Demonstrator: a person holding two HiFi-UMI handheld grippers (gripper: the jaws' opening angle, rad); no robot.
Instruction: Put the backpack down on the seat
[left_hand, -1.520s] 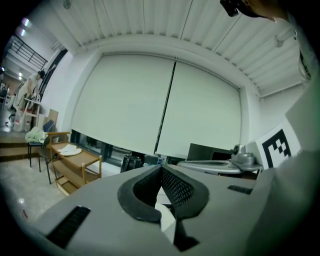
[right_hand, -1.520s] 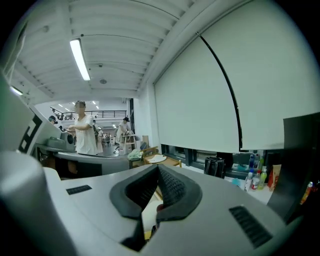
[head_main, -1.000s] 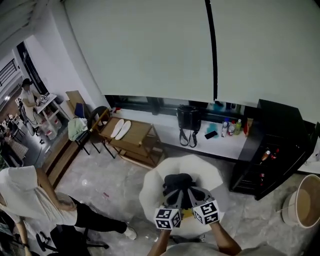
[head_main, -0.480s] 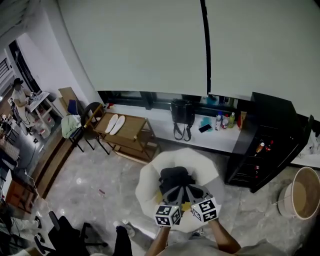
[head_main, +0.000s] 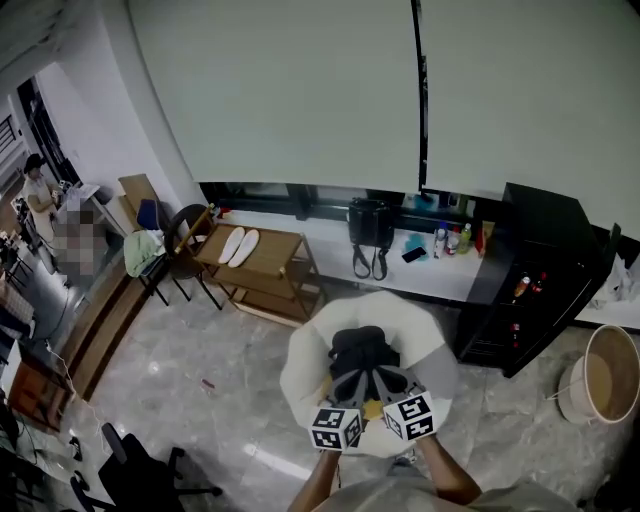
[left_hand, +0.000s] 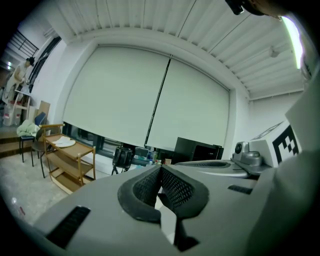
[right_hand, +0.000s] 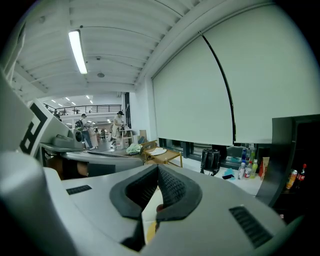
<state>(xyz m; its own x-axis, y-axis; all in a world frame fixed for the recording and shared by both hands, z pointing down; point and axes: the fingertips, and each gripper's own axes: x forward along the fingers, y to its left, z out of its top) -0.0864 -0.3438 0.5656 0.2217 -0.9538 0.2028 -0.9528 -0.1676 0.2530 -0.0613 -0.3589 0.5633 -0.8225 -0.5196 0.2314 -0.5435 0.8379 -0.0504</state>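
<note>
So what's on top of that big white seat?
A black backpack lies on the white seat. The left gripper and right gripper cover its near side, so that part cannot be seen.

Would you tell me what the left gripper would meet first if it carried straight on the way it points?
Probably the far white ledge, near its bottles: the shut left gripper points level across the room, above the backpack. Depth is unclear.
</note>
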